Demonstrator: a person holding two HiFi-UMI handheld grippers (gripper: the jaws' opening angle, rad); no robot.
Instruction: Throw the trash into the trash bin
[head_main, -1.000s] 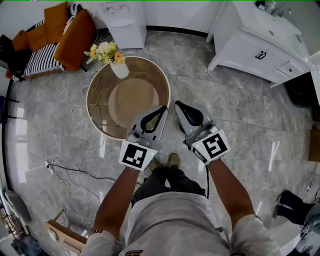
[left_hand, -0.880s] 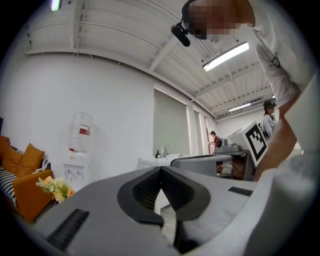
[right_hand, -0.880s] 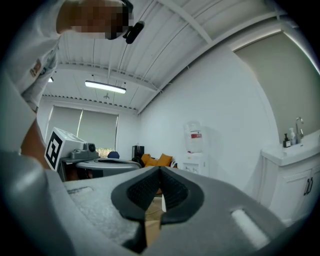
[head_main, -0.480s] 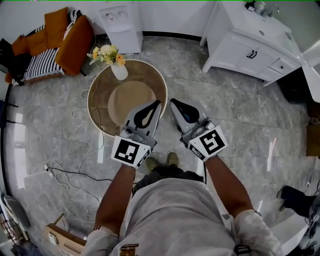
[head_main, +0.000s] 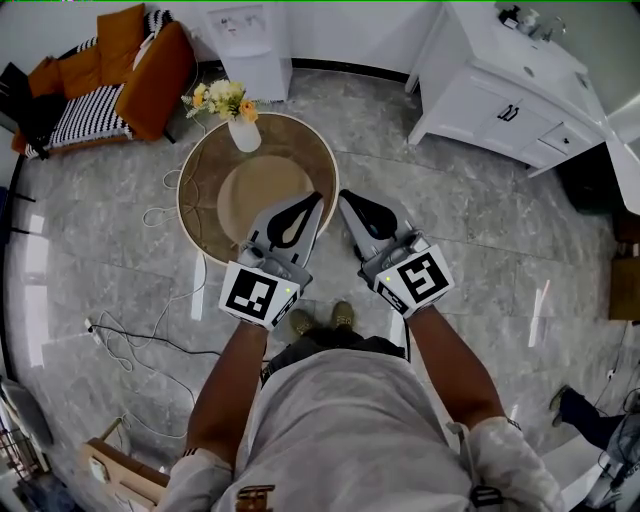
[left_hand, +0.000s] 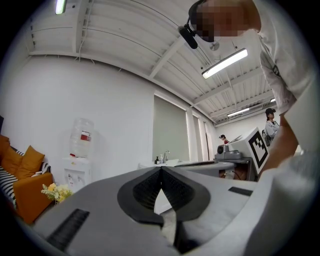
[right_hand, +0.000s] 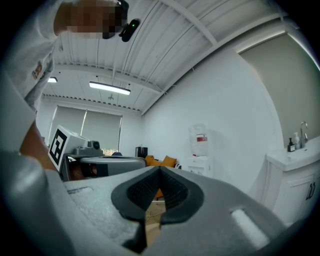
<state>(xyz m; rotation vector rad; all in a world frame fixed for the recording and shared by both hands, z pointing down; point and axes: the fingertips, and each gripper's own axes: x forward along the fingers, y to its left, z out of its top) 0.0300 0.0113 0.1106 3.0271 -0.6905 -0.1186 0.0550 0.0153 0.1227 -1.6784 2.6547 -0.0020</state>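
Observation:
No trash and no trash bin show in any view. I hold both grippers side by side at waist height, pointing level over the near edge of a round brown table (head_main: 190, 180). My left gripper (head_main: 315, 198) has its jaws closed tip to tip with nothing between them; it is plain in the left gripper view (left_hand: 161, 169). My right gripper (head_main: 343, 196) is shut in the same way and holds nothing, as the right gripper view shows (right_hand: 160, 169). The two grippers' tips lie close together without touching.
A white vase of flowers (head_main: 243, 133) stands at the table's far rim. Beyond it are a water dispenser (head_main: 245, 40), an orange sofa (head_main: 130, 70) at the left and a white sink cabinet (head_main: 500, 90) at the right. Cables (head_main: 150, 340) trail on the marble floor.
Both grippers have risen a little and drawn slightly closer together in front of me. Their jaws have stayed shut and empty.

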